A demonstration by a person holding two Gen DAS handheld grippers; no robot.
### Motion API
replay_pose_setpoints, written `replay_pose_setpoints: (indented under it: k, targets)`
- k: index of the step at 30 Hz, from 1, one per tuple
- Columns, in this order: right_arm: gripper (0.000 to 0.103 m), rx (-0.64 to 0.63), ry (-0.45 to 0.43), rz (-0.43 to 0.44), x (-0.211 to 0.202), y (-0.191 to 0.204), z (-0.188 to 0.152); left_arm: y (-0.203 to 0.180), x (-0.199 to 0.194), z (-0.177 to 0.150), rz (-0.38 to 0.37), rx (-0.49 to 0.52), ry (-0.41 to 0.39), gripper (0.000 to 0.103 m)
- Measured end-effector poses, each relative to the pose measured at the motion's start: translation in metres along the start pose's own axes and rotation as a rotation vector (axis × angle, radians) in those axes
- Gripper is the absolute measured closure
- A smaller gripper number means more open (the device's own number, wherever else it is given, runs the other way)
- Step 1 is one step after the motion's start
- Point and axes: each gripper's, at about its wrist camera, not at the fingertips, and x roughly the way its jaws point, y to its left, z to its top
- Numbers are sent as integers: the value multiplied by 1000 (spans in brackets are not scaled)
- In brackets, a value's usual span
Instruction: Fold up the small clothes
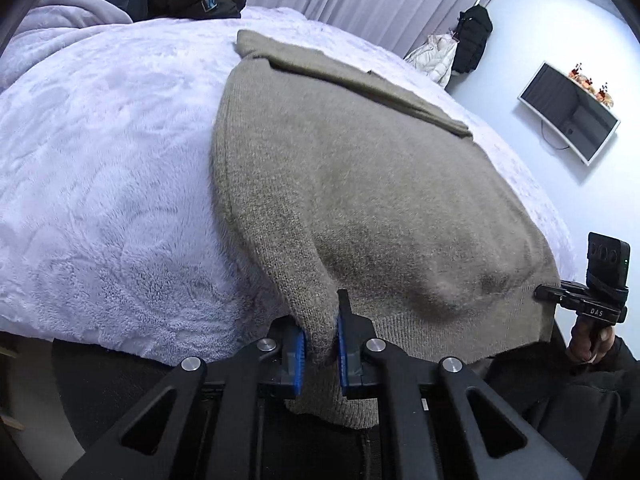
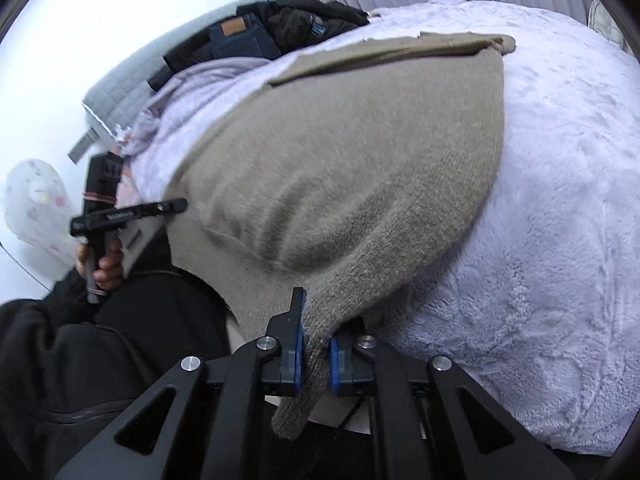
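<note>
Sweater (image 1: 360, 184) hem inside both tongs

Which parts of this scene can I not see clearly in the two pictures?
- Sweater hem middle: in both wrist views it drops behind the gripper frames.
- Bedding under the sweater: covered by it.
- Dark clothes pile: small, cut off by the left view's top edge.
- Left gripper and right gripper pads: partly hidden by the pinched knit.

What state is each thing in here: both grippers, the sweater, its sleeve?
Left gripper: shut on the sweater's near hem corner.
Right gripper: shut on the other hem corner.
Sweater: flat on the blanket, hem lifted at both corners.
Sleeve: folded across the top.
</note>
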Motion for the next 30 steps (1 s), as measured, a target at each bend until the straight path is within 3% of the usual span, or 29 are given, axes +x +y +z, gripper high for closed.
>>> replay_pose_setpoints:
  k: [6,15,19,30]
  targets:
    - [93,55,-140,116,-33,-6,18,0,-30,18,-43,-38,-107,90]
    - [93,49,-283,181,-61,1,69,-17,-62,90,-86,-31,-258,90]
    - [93,56,-346,209,-67,-6,99,-25,-54,124,-77,-13,-263,90]
    - [93,146,-386,202,-57,-46,182,-35,-18,213,-90,-7,-232,90]
